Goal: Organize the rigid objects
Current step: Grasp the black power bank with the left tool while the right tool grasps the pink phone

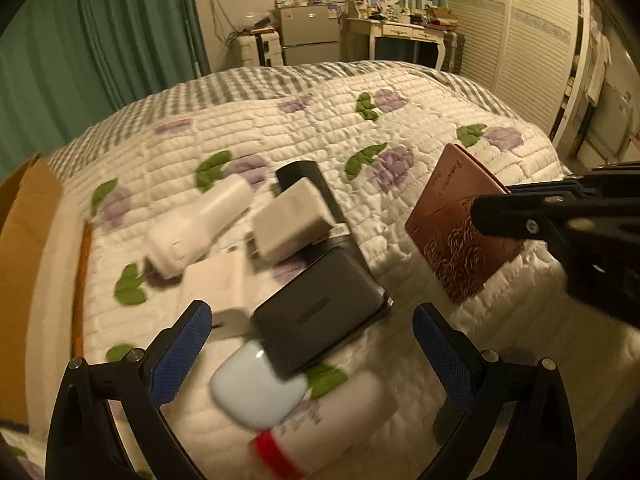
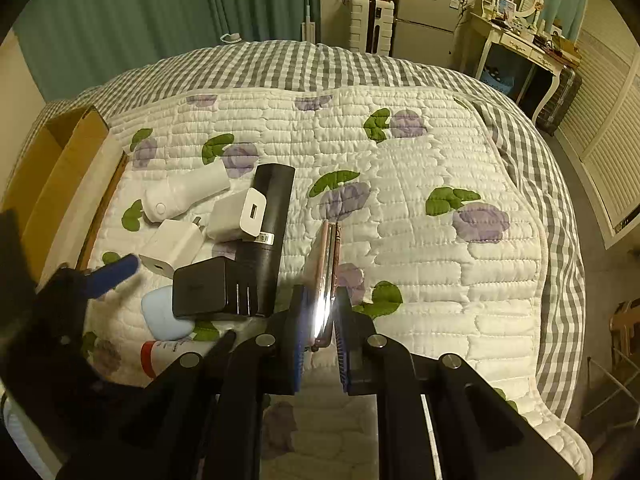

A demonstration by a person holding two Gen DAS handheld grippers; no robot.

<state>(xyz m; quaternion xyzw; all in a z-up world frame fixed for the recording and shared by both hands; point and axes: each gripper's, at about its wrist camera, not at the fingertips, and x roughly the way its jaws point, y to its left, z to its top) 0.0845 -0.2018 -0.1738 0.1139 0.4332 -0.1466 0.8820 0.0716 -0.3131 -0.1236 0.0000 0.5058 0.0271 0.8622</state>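
Clamping pink case [image 2: 325, 280], right tool [image 2: 320, 344] closed.

Left gripper [image 1: 312, 344] and right gripper [image 2: 319, 344]: black plastic frames, round silver screws, blue textured pads lining the jaws.

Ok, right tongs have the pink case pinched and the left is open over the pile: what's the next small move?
Probably carry the pink case across to the cardboard box at the left edge. The right tongs are shut on it and it is tilted up off the quilt, so nothing holds it back. The left tongs hang open over the black charger, gripping nothing.
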